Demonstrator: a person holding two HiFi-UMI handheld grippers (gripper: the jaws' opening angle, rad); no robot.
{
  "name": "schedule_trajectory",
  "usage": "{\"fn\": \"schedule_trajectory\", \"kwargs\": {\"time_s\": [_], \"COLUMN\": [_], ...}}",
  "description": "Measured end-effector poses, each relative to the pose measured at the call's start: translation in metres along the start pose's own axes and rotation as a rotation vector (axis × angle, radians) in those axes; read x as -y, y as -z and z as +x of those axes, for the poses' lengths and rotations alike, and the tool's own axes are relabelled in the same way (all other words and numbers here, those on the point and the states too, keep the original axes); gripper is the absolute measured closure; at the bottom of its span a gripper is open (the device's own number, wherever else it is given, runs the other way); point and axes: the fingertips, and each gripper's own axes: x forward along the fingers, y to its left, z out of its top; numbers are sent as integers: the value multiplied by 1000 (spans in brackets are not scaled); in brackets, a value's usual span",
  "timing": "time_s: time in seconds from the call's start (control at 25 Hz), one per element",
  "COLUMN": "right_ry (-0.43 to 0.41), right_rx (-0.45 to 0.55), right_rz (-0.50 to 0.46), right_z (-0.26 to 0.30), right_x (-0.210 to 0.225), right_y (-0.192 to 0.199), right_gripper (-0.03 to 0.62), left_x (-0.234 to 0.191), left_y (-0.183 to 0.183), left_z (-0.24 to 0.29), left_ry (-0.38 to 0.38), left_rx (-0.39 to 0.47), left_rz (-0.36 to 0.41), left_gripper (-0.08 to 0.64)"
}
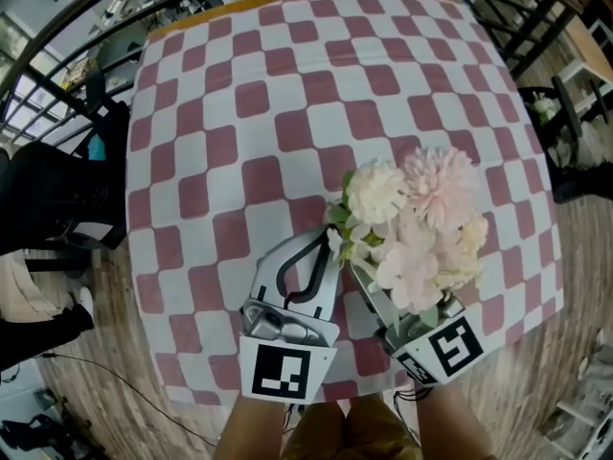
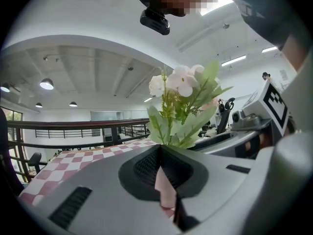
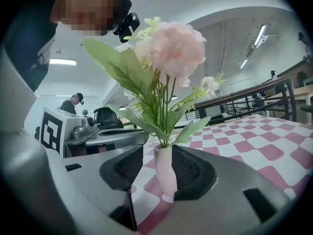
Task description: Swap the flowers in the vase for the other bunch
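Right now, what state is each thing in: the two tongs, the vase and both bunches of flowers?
Vase: upright, apparently standing on the checked cloth.
Pink bunch: standing in the vase.
Right tongs: open, one pad on each side of the vase.
White bunch: held upright, outside the vase.
Left tongs: shut on the white bunch's stems.

The pink-and-white checked cloth surface (image 1: pixel 287 84) lies bare across its far half and left side, leaving wide room to reach. Near the front right edge it is crowded. A slim pale pink vase (image 3: pixel 165 175) of pink flowers (image 1: pixel 436 190) stands between the parted jaws of the right gripper (image 3: pixel 159 153), with a gap on one side. The left gripper (image 1: pixel 331 238), closed on a white-flowered bunch (image 2: pixel 178 82), presses in just beside it. A black railing (image 2: pixel 73 124) runs beyond the surface's far edge.
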Motion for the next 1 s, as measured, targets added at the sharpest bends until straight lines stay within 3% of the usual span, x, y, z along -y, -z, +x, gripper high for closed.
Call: {"fn": "schedule_trajectory", "kwargs": {"time_s": [1.0], "right_ry": [-37], "right_rx": [25], "right_rz": [-11], "right_z": [-53], "right_x": [-18], "right_y": [-5], "right_gripper": [405], "left_x": [37], "left_y": [-12], "left_z": [-33], "left_ry": [-45], "left_rx": [-28], "left_rz": [25], "left_gripper": [552]}}
